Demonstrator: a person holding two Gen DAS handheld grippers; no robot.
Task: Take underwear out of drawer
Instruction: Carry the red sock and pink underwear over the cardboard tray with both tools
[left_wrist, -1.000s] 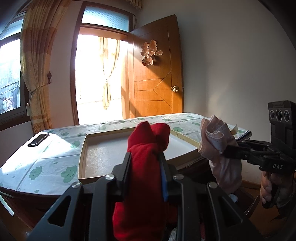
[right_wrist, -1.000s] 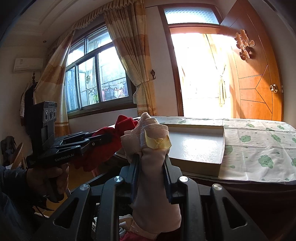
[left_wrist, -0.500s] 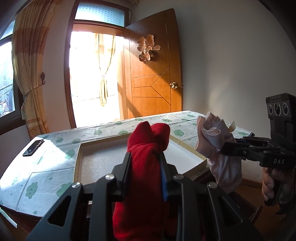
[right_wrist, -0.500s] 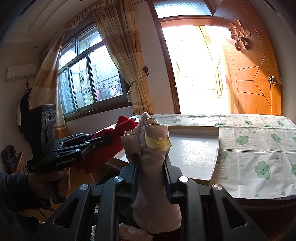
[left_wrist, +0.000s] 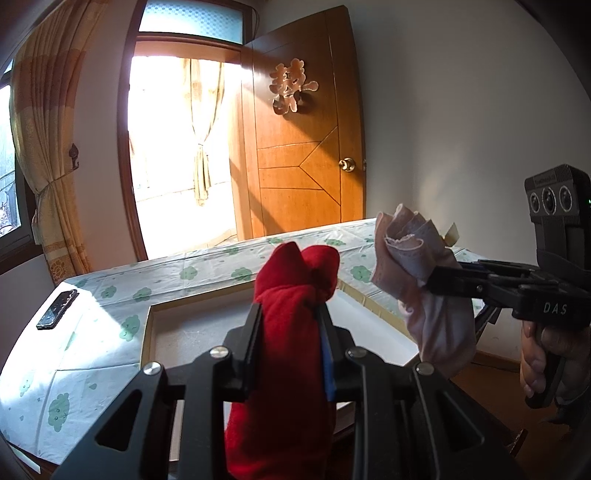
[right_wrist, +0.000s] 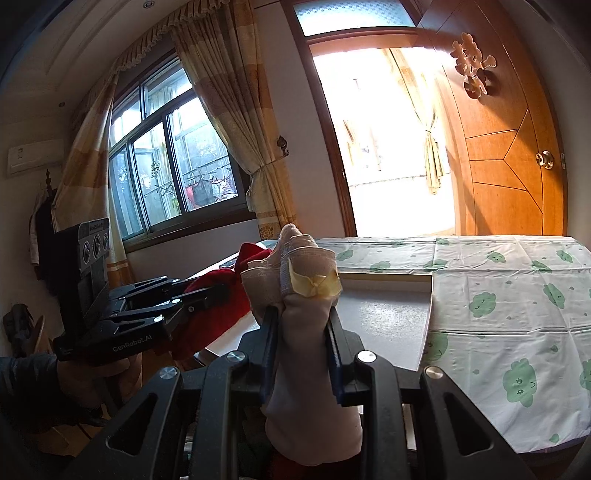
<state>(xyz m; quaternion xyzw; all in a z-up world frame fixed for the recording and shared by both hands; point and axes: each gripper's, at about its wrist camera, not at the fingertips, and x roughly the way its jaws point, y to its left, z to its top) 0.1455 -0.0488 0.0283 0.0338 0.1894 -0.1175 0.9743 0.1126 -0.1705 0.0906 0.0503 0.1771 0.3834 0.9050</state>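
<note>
Two garments, both carried higher and nearer the table (left_wrist: 92, 332) than a second ago: left gripper (left_wrist: 291, 314) still pinching red underwear (left_wrist: 288, 332); right gripper (right_wrist: 301, 317) still pinching pale pink underwear (right_wrist: 306, 332).

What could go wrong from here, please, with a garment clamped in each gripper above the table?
1. The red garment and the pale pink garment hang below the left gripper and right gripper; the tails might snag the edge of the shallow tray if carried low.
2. The grippers sit close together, so they could bump or tangle the cloth.
</note>
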